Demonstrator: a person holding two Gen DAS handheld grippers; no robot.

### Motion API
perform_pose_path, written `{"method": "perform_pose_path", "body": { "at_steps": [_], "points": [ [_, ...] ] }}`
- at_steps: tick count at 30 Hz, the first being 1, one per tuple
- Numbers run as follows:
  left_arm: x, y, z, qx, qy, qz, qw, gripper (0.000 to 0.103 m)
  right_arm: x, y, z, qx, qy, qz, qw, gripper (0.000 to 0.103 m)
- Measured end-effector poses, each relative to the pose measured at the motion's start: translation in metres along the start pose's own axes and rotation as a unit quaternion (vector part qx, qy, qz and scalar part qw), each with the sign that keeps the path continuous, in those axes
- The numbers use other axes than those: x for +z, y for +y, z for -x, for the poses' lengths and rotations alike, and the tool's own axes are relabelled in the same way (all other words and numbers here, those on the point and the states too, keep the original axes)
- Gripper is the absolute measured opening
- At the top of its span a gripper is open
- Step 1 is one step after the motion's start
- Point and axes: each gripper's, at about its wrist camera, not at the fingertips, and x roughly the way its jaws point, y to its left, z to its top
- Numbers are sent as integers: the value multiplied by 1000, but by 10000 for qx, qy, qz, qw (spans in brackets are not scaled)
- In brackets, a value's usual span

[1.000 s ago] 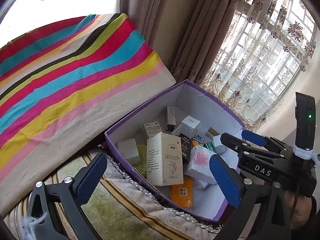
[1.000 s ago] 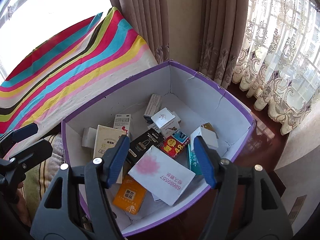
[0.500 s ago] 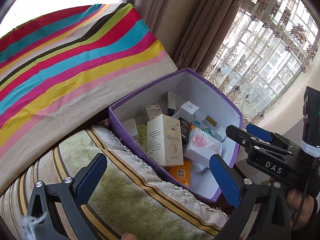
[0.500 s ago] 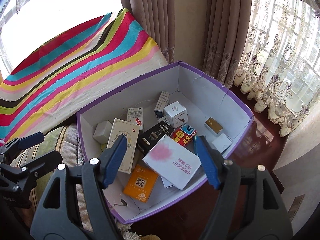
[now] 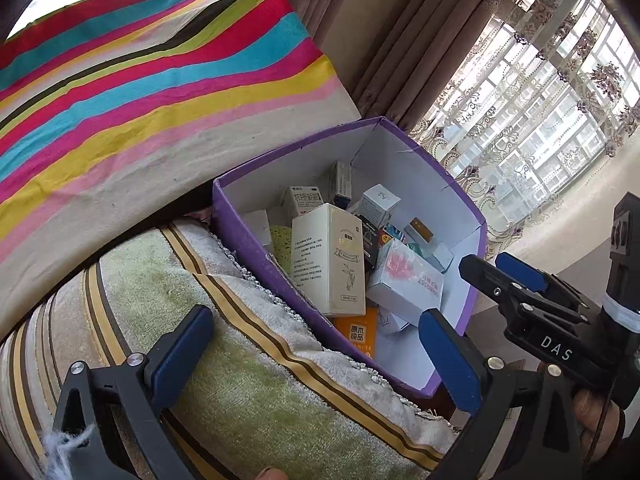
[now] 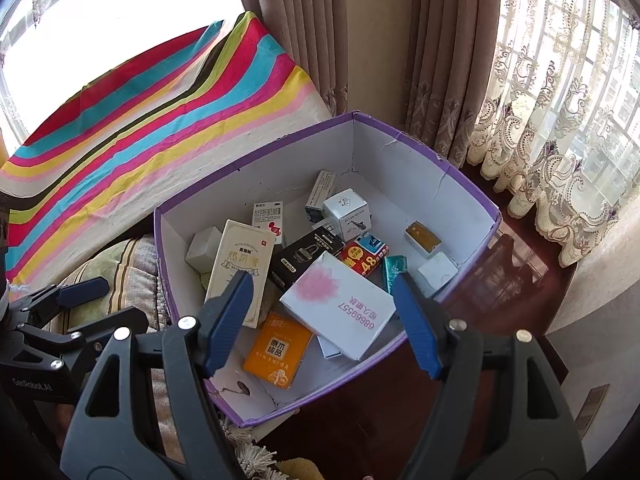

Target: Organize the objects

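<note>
Striped cloth (image 6: pixel 132 128) fills the back left, draped, with brown curtains (image 6: pixel 320 32) behind it. A green striped cushion (image 5: pixel 224 344) sits below it, touching the near wall of the purple box (image 6: pixel 440 160). The box rests on a dark wood surface (image 6: pixel 516 276) and holds loose small packs. Largest inside: cream carton (image 6: pixel 240 264), leaning on the left side; white pack with pink flower (image 6: pixel 340 304) beside it; orange pack (image 6: pixel 278 350) flat on the box floor under both. Black box (image 6: pixel 306 254), red "48" pack (image 6: pixel 364 258) and white cube (image 6: pixel 346 212) are mid-box. Left gripper (image 5: pixel 316 356) has fingers spread, empty, above the cushion. Right gripper (image 6: pixel 320 320) has fingers spread, empty, over the box.
</note>
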Motion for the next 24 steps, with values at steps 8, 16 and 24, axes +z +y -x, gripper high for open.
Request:
{"method": "perform_pose_path", "body": {
  "at_steps": [8, 16, 24],
  "points": [
    [-1, -6, -4, 181, 52, -191, 9996, 103, -4, 1, -5, -25, 101, 17, 9999, 75],
    [0, -6, -6, 178, 101, -193, 9996, 103, -7, 3, -8, -6, 176, 41, 9998, 75],
    [-1, -8, -6, 155, 48, -220, 9996, 103, -8, 4, -10, 10, 219, 31, 9998, 75]
  ]
}}
